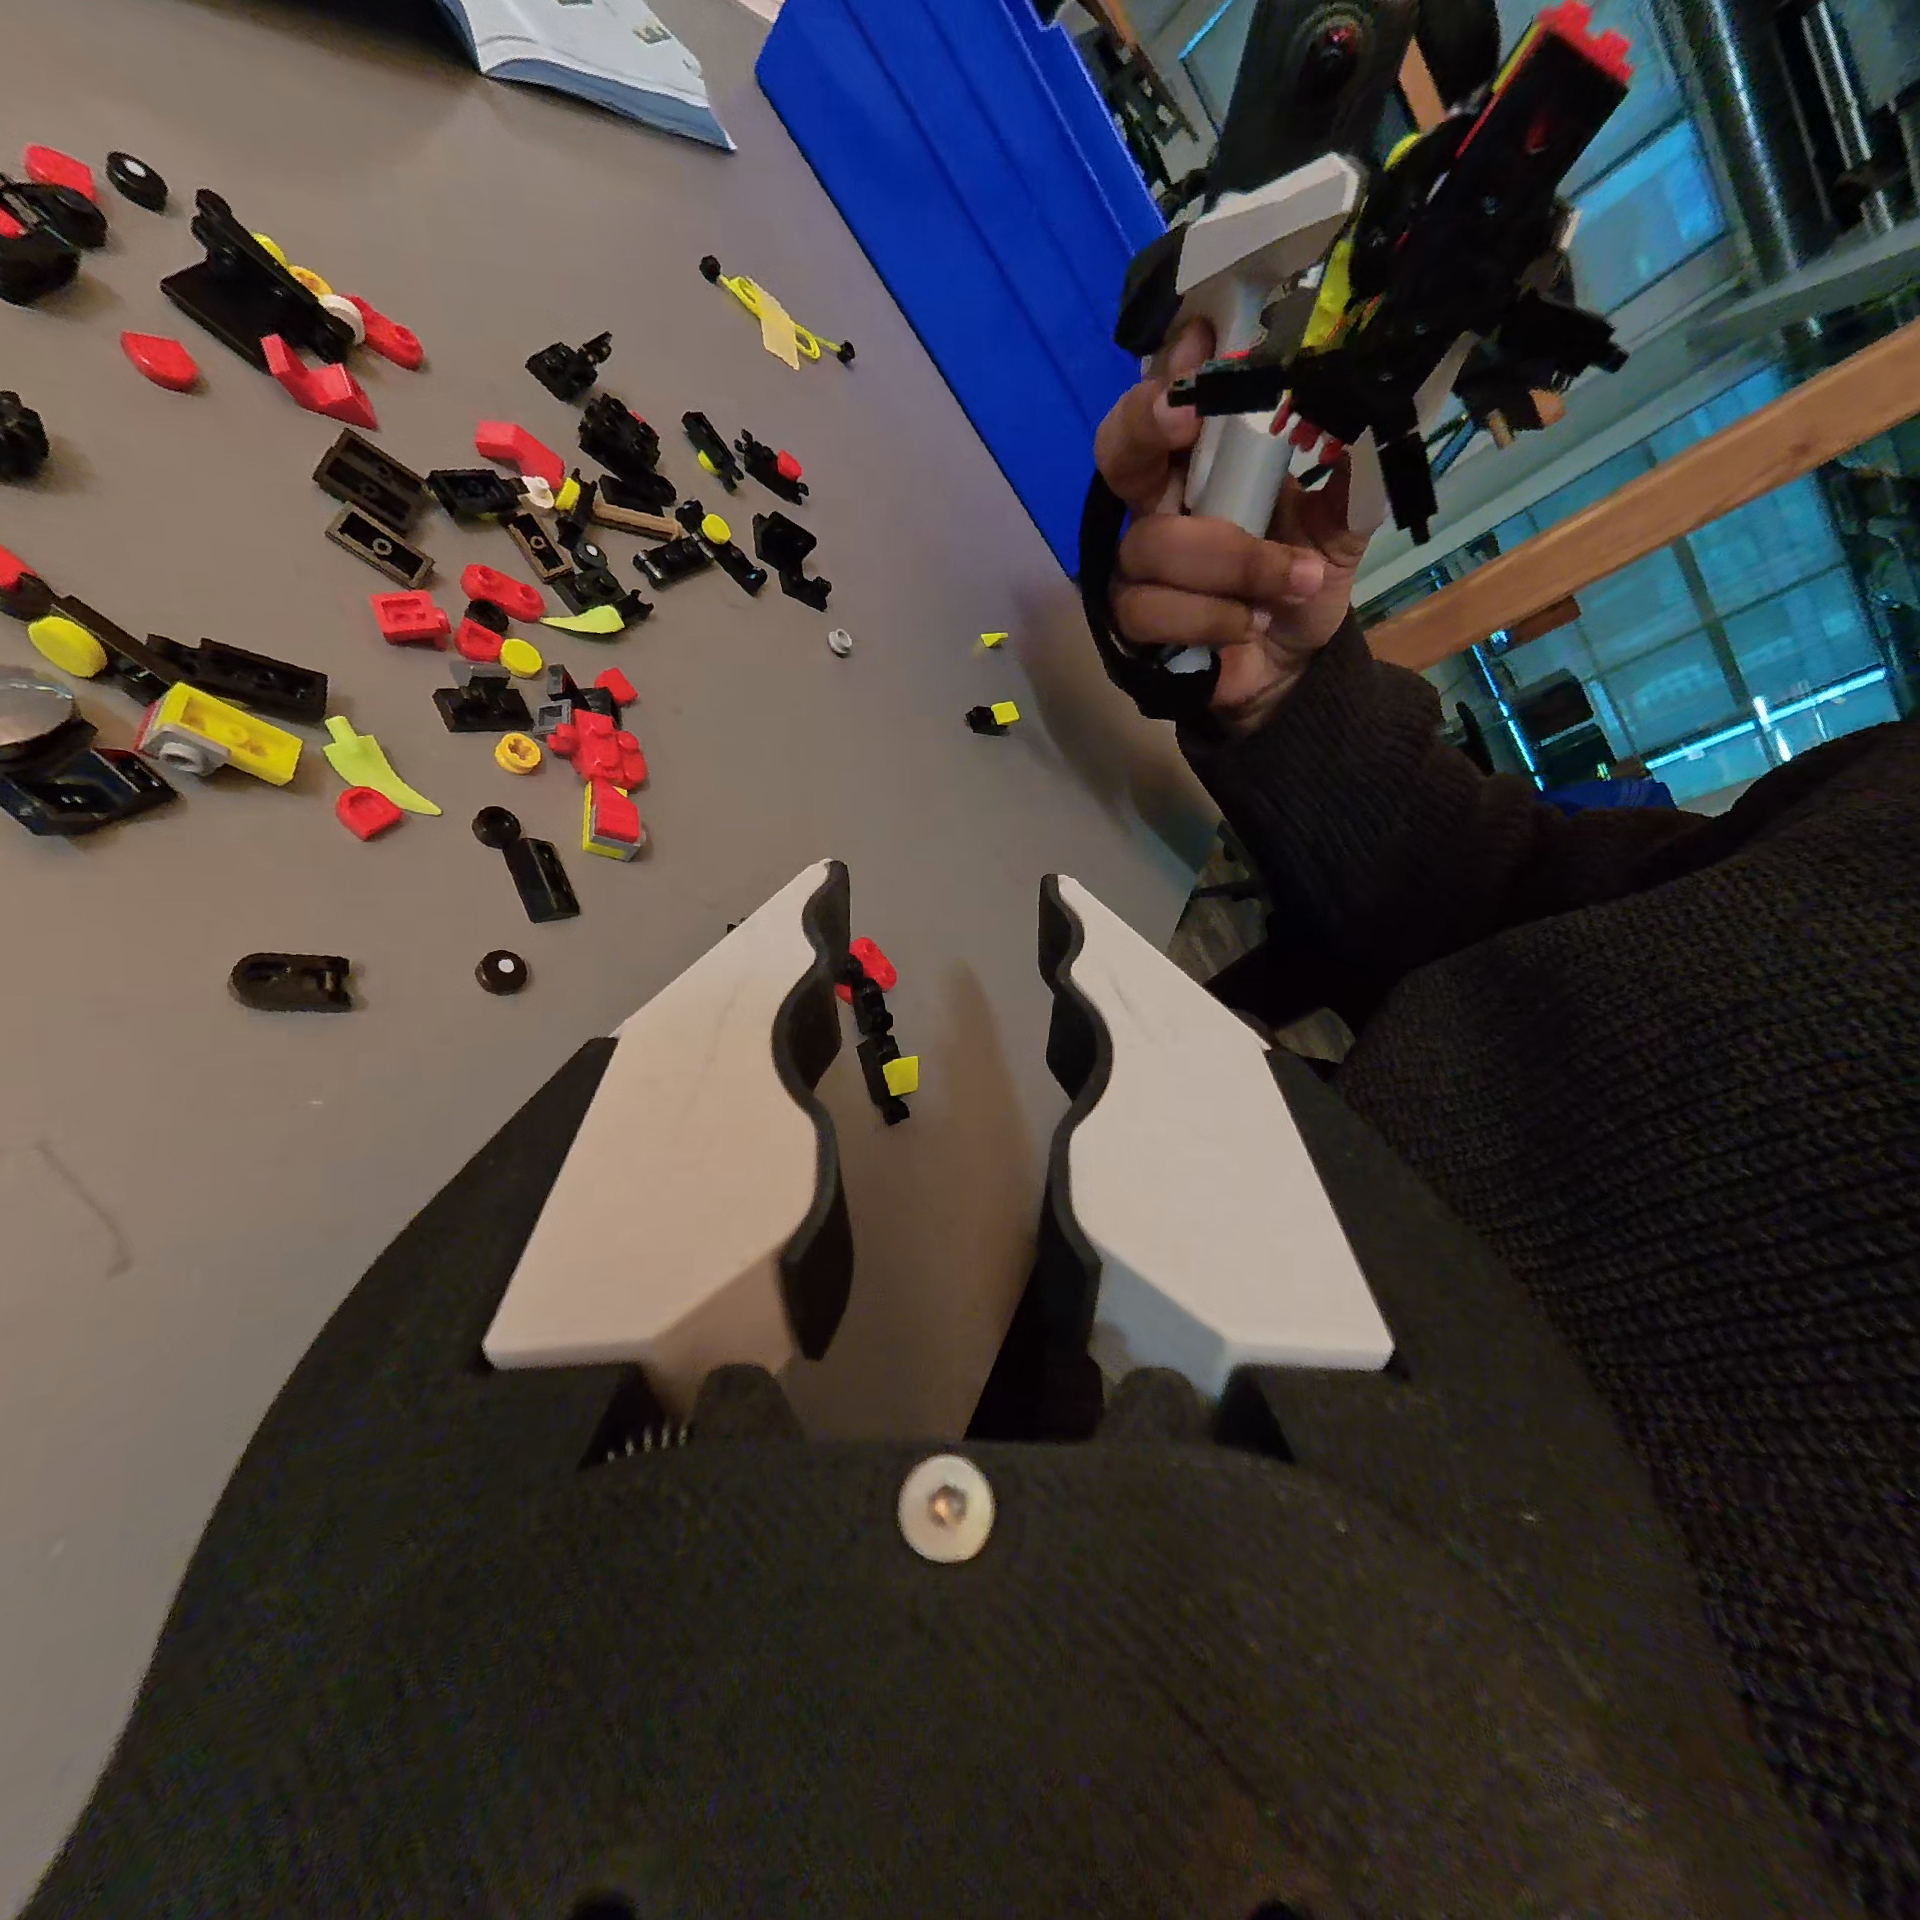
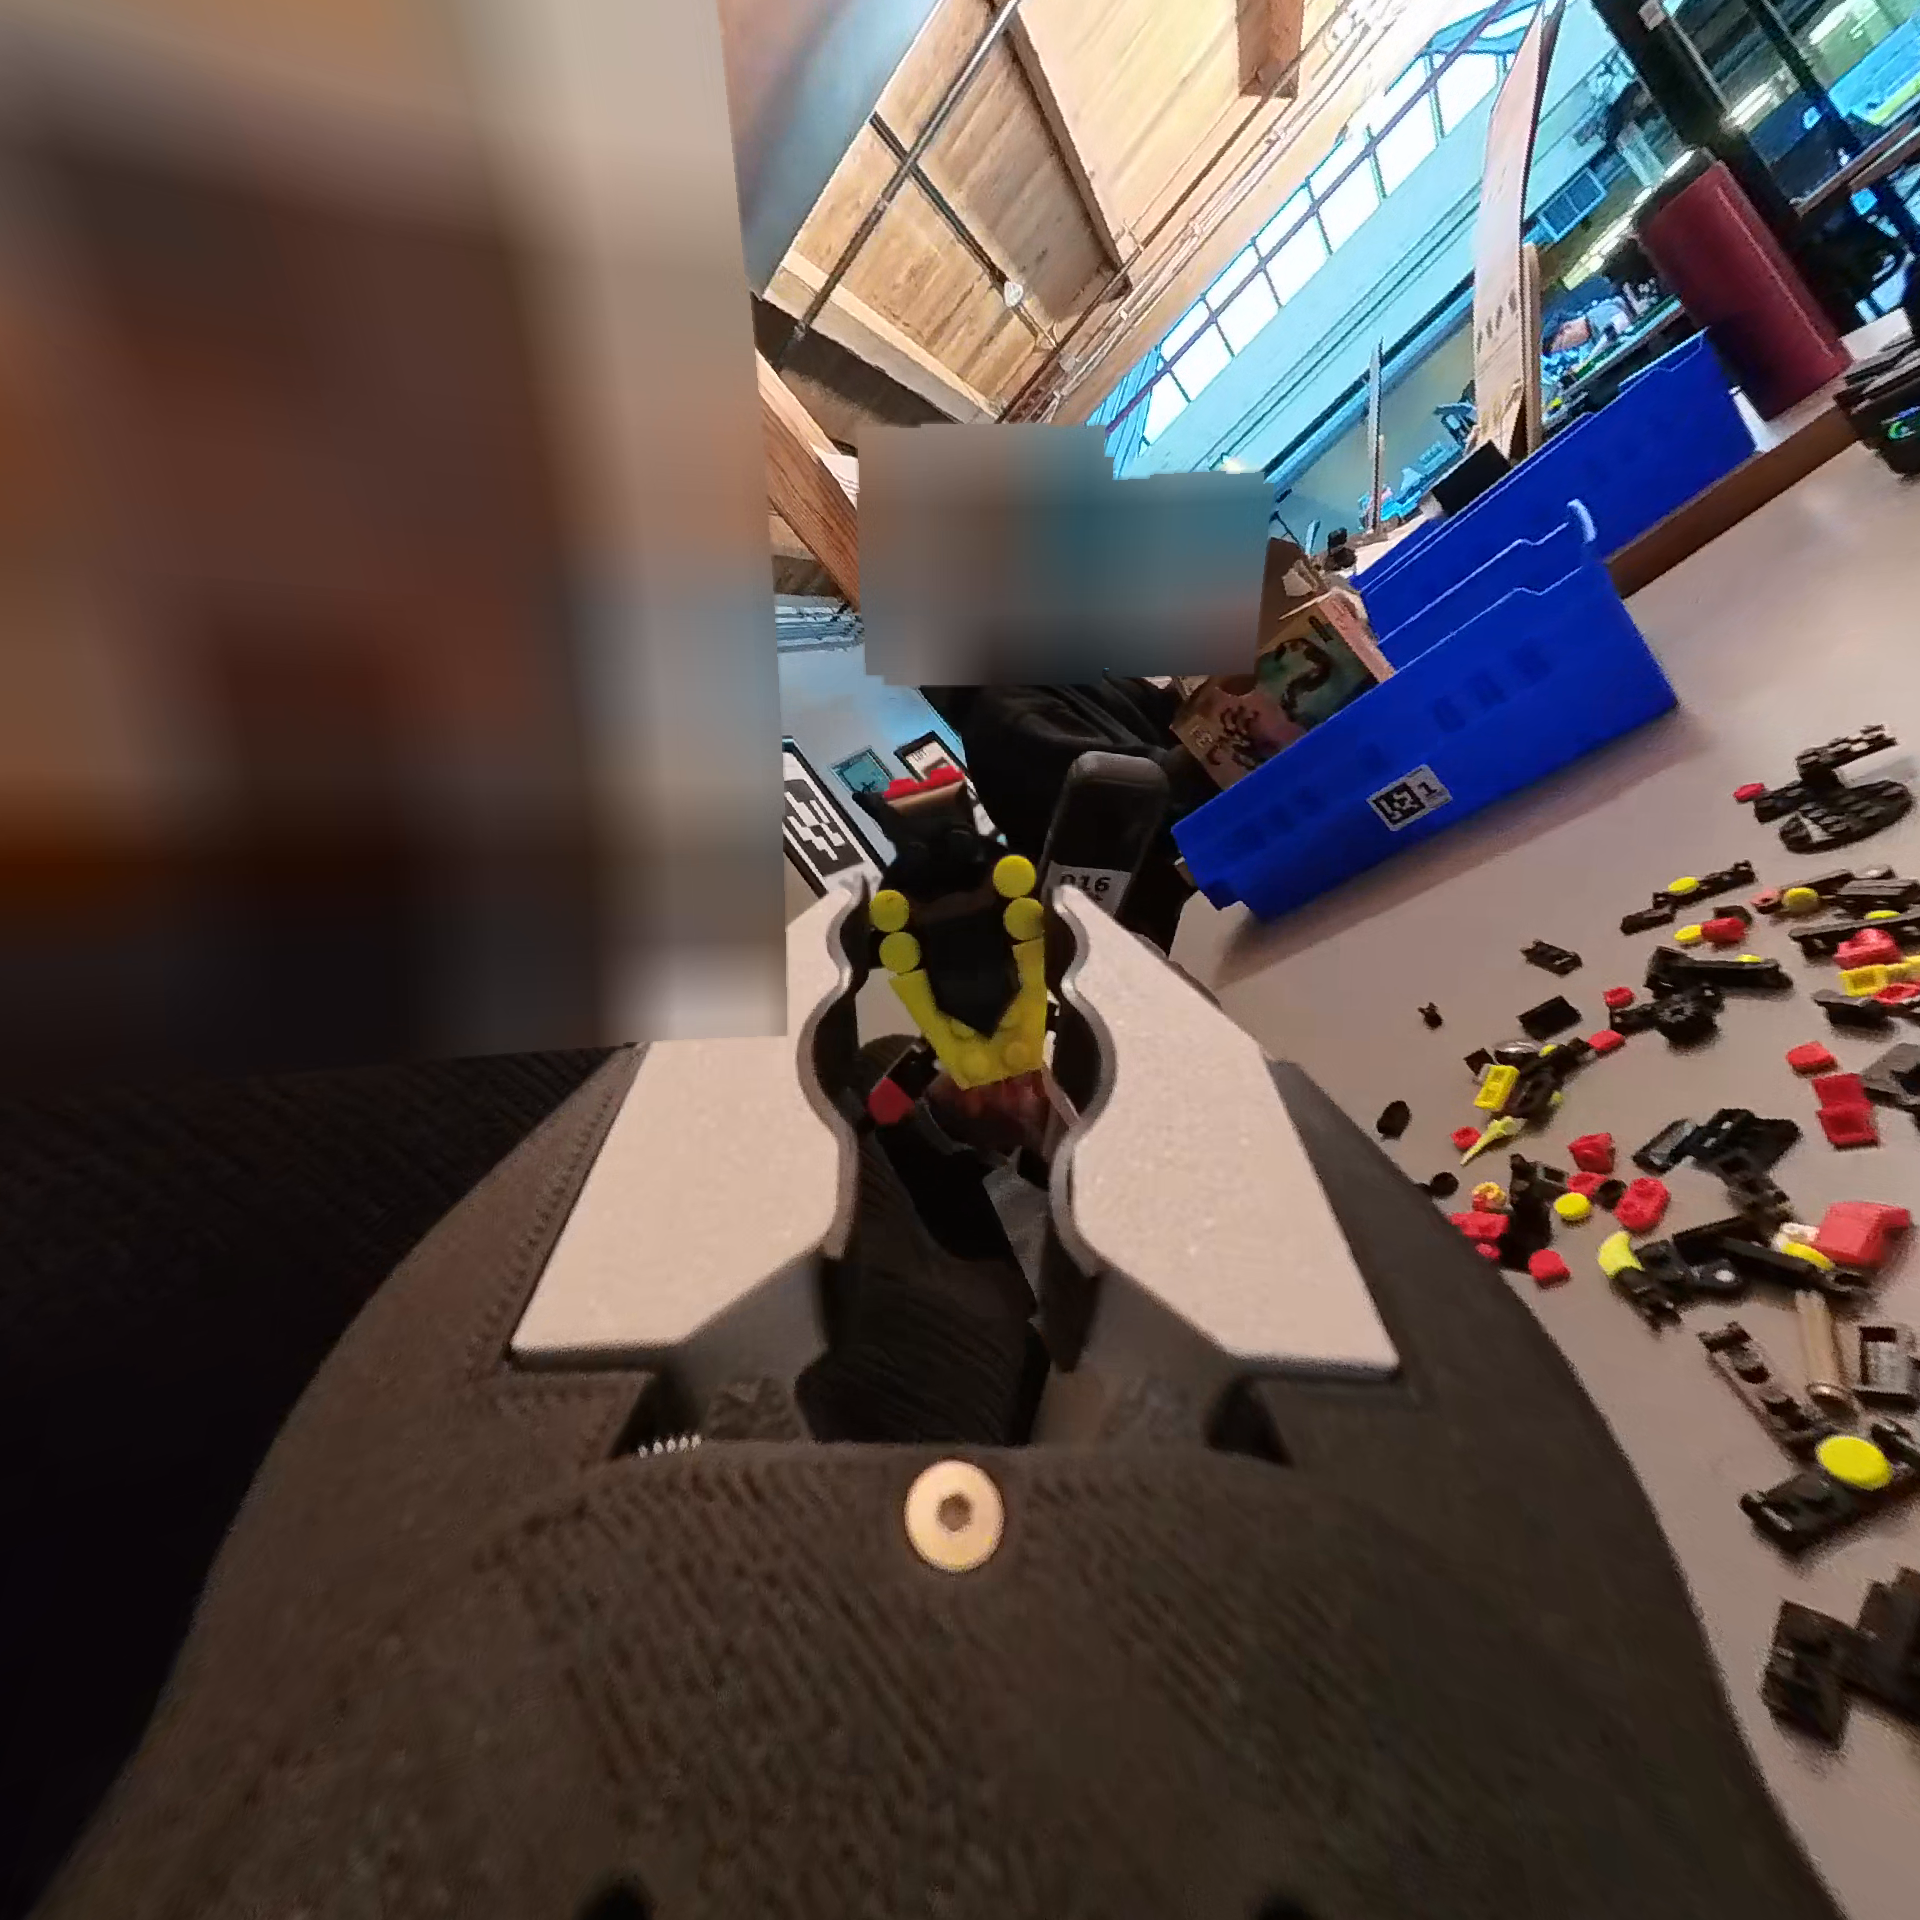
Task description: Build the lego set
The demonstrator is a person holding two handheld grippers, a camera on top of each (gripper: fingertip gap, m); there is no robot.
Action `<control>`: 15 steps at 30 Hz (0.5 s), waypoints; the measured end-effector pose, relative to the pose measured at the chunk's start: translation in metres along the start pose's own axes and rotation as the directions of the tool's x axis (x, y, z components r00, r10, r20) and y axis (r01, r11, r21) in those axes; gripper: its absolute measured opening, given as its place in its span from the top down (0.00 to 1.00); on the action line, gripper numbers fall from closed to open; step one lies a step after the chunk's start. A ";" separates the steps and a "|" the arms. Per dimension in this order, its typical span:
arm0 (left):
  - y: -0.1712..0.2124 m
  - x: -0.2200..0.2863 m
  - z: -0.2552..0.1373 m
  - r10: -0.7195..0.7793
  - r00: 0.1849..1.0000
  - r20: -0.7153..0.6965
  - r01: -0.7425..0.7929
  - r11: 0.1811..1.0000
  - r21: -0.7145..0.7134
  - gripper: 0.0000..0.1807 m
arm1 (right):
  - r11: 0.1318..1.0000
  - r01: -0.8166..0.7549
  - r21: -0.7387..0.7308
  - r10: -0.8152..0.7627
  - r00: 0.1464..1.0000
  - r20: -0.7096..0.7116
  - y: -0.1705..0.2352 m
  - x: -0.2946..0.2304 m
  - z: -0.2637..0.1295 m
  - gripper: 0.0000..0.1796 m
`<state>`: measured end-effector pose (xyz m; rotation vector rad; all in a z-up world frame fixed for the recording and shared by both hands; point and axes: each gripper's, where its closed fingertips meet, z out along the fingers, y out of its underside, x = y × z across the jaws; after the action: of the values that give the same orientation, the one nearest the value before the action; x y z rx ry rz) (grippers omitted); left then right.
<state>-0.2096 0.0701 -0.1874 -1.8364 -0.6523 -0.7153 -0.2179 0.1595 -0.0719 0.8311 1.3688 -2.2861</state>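
My left gripper [image 1: 943,883] is open and hangs low over the grey table [image 1: 935,582]. A small black sub-assembly with a red and a yellow piece [image 1: 878,1023] lies on the table between its fingers, close to the left pad. My right gripper [image 2: 956,914] is shut on the partly built black, yellow and red model [image 2: 961,987] and holds it up in the air. In the left wrist view the right gripper [image 1: 1340,301] and the model [image 1: 1475,239] are at the upper right, off the table's edge, with a hand [image 1: 1226,561] on the handle.
Several loose black, red and yellow pieces [image 1: 540,582] are scattered over the table; they also show in the right wrist view [image 2: 1704,1174]. Blue bins [image 1: 966,239] stand at the far side. An open instruction booklet [image 1: 592,52] lies at the back. A dark knitted sleeve [image 1: 1662,1039] is at the right.
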 end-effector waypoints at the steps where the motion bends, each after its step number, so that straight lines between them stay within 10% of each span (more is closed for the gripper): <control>1: 0.000 -0.001 0.000 -0.001 1.000 0.002 0.001 1.000 -0.001 0.81 | 1.000 0.007 -0.012 -0.007 1.000 -0.009 0.001 0.001 0.000 0.83; 9: 0.033 -0.018 0.008 0.033 0.993 0.116 -0.010 0.980 -0.198 0.81 | 0.947 0.136 -0.290 -0.203 0.955 -0.216 0.036 0.019 0.002 0.82; 15: 0.045 -0.010 0.020 -0.047 0.996 0.074 0.064 0.967 -0.246 0.86 | 0.661 0.081 -0.746 -0.480 0.810 -0.337 0.107 0.051 -0.007 0.82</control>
<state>-0.1806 0.0727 -0.2285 -2.0867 -0.6857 -0.8040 -0.1943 0.1153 -0.1795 1.0143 2.5653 -1.4756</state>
